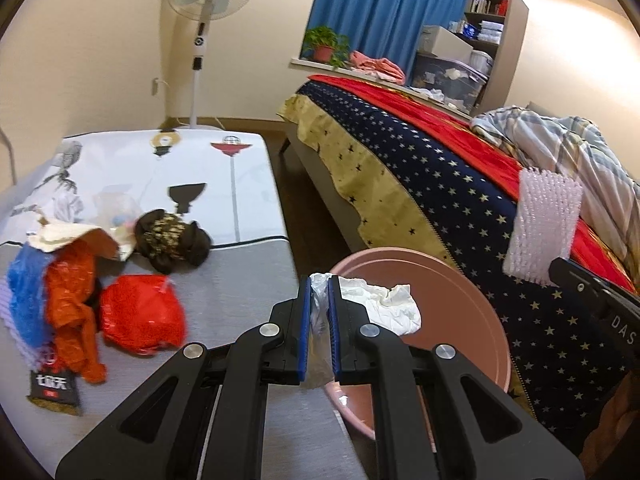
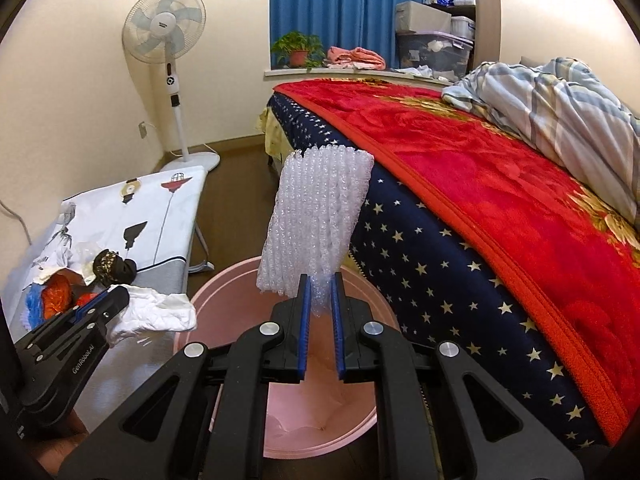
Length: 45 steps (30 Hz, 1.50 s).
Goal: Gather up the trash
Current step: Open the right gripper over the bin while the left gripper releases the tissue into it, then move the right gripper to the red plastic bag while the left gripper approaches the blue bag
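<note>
My left gripper point(image 1: 319, 280) fingers pinch a crumpled white plastic bag point(image 1: 384, 304), my right gripper point(image 2: 320, 280) fingers pinch bubble wrap point(image 2: 316, 224), both above the empty pink bin point(image 2: 320, 412). Red bags point(image 1: 140, 312), wrappers remain on the bench point(image 1: 240, 280) left of my fingers.

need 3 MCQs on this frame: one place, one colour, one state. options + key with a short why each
1. Where is the basin?
A. On the bed
B. On the floor between table and bed
C. On the windowsill

2. What colour is the curtain?
A. Blue
B. Green
C. White

3. What does the right gripper hold?
A. Nothing
B. A red bag
C. Bubble wrap

Key:
1 B: its pink rim sits low between the table and the bed.
2 A: blue cloth hangs at the window.
3 C: the bubble wrap is pinched between the fingers above the basin.
</note>
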### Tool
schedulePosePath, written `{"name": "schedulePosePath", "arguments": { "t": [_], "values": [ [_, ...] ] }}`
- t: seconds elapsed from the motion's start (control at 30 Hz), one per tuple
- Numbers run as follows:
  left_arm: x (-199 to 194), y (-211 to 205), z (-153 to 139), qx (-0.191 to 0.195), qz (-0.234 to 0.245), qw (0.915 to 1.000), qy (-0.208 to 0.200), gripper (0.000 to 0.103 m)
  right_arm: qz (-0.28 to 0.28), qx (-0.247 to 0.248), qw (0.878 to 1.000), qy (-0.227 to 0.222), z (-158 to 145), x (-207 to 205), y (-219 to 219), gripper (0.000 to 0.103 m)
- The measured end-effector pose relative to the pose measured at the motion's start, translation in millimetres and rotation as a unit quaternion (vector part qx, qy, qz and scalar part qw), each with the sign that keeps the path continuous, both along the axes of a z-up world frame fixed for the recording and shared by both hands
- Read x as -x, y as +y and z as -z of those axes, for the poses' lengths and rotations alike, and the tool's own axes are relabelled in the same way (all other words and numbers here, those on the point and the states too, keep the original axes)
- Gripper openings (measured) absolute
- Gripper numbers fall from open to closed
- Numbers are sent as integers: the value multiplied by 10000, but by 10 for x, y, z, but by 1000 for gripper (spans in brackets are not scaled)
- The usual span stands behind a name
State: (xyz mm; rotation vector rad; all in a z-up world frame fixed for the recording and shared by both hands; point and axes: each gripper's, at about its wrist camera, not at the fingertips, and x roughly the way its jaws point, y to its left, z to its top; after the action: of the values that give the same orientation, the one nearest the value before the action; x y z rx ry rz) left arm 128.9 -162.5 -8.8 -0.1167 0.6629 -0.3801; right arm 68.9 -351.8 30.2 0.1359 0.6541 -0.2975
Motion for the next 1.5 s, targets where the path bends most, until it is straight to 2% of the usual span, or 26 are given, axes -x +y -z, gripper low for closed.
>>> {"name": "schedulePosePath", "arguments": {
  "t": [0.13,0.17,0.27,0.33,0.5,0.6,0.8,0.9,1.0,1.03,1.23,1.3,1.37,1.5],
  "values": [
    [-9,-99,35,201,295,9993,89,11,68,-10,10000,66,28,-22,-33,18],
    [-13,-111,48,271,358,9989,134,17,97,-18,9999,83,34,-24,-42,27],
    [-18,-118,78,303,371,9987,197,26,194,-11,9998,57,28,-6,-62,40],
    [-7,-111,74,297,374,9987,196,26,183,-25,9998,44,23,0,-72,43],
    [22,-113,55,274,404,9987,146,27,123,-38,9999,0,4,5,-32,43],
    [61,-107,28,206,403,9989,113,36,35,-58,9999,-124,-27,31,13,43],
    [156,-3,-77,148,347,9993,-17,40,-56,-42,9994,-336,-76,96,96,43],
    [222,97,-152,135,232,9995,-151,48,-93,-38,9988,-477,-101,137,134,44],
    [280,209,-226,129,105,9995,-275,52,-140,-12,9977,-656,-129,193,178,59],
    [300,243,-249,119,51,9994,-320,57,-178,-30,9973,-709,-140,213,202,63],
    [447,449,-412,141,-199,9975,-658,69,-334,-182,9965,-739,-183,267,301,67],
    [498,496,-457,113,-259,9967,-766,70,-383,-216,9965,-707,-190,280,344,72],
    [537,539,-497,47,-383,9957,-846,70,-407,-180,9968,-669,-199,295,394,81],
    [603,664,-557,98,-549,9943,-908,70,-459,-179,9964,-683,-234,335,464,88]
  ]
}}
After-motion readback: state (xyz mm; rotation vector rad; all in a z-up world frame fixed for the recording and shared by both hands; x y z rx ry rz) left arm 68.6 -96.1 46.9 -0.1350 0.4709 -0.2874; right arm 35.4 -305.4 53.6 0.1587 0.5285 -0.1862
